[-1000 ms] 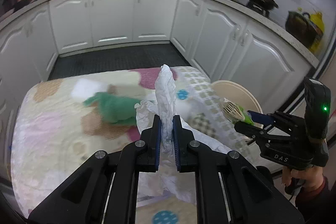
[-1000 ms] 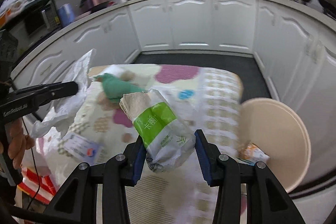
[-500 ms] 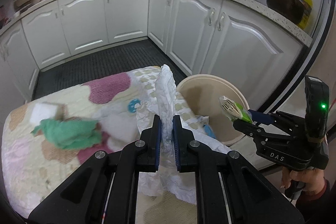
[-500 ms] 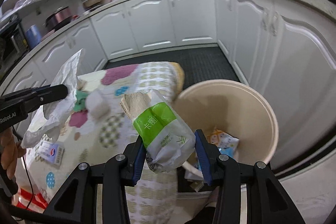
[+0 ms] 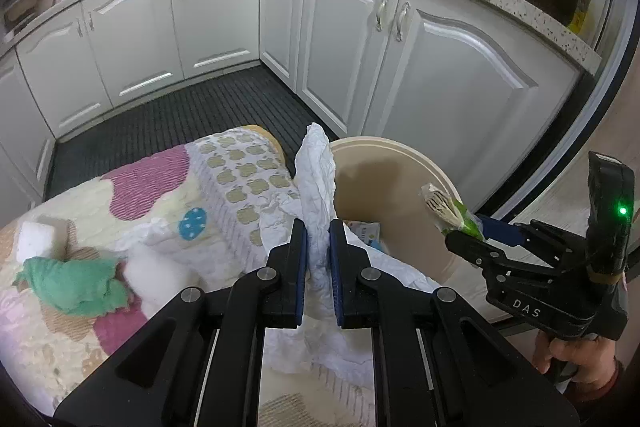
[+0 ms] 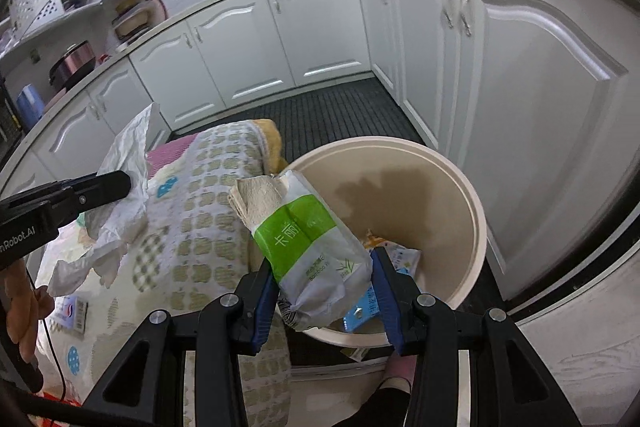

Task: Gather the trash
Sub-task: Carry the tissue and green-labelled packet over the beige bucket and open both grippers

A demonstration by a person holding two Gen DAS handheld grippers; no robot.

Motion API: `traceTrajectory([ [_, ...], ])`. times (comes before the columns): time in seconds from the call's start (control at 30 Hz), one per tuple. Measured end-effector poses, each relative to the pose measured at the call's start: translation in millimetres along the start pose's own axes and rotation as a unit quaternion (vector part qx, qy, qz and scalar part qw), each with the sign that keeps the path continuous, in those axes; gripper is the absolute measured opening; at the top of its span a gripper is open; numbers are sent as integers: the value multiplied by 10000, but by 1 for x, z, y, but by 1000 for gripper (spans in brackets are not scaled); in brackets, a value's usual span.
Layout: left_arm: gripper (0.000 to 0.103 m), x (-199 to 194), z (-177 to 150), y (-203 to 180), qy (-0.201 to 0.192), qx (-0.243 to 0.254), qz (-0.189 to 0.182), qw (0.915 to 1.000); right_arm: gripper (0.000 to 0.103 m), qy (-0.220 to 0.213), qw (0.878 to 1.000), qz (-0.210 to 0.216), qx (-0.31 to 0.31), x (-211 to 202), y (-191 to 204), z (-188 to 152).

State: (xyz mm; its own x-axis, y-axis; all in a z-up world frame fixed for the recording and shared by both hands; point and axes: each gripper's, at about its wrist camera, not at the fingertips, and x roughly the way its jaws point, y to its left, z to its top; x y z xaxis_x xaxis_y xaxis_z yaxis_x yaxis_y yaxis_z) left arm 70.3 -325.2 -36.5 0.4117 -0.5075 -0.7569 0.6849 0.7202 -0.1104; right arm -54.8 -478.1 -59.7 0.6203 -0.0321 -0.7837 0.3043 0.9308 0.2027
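My left gripper (image 5: pixel 318 227) is shut on a crumpled white plastic bag (image 5: pixel 316 179), held over the table's right edge beside the cream trash bin (image 5: pixel 404 155). In the right wrist view the same bag (image 6: pixel 124 187) hangs from the left gripper's fingers (image 6: pixel 108 185). My right gripper (image 6: pixel 322 267) is shut on a green-and-white tissue pack (image 6: pixel 304 239), held above the near rim of the bin (image 6: pixel 460 187). Some wrappers (image 6: pixel 400 259) lie at the bin's bottom. From the left wrist view the pack (image 5: pixel 444 205) shows at the tip of the right gripper (image 5: pixel 464 231).
A patterned cloth covers the table (image 5: pixel 240 171). On it lie a green rag (image 5: pixel 72 283), a white block (image 5: pixel 38 239) and a small label card (image 6: pixel 74 311). White kitchen cabinets (image 5: pixel 432 79) stand close behind the bin. Dark floor (image 6: pixel 320 115) runs between table and cabinets.
Both grippers have swung to the right from over the table toward the bin, each keeping its load. The bin now fills much more of both views.
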Motion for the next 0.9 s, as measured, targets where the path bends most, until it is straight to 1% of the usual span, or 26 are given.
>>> traceTrajectory([
  [0.63, 8, 39, 11, -23, 233, -10, -147, 9996, 43, 100, 9995, -109, 268, 13, -19, 0],
  [0.9, 8, 58, 16, -25, 336, -204, -335, 9987, 43, 168, 9989, -306, 318, 19, -26, -2],
])
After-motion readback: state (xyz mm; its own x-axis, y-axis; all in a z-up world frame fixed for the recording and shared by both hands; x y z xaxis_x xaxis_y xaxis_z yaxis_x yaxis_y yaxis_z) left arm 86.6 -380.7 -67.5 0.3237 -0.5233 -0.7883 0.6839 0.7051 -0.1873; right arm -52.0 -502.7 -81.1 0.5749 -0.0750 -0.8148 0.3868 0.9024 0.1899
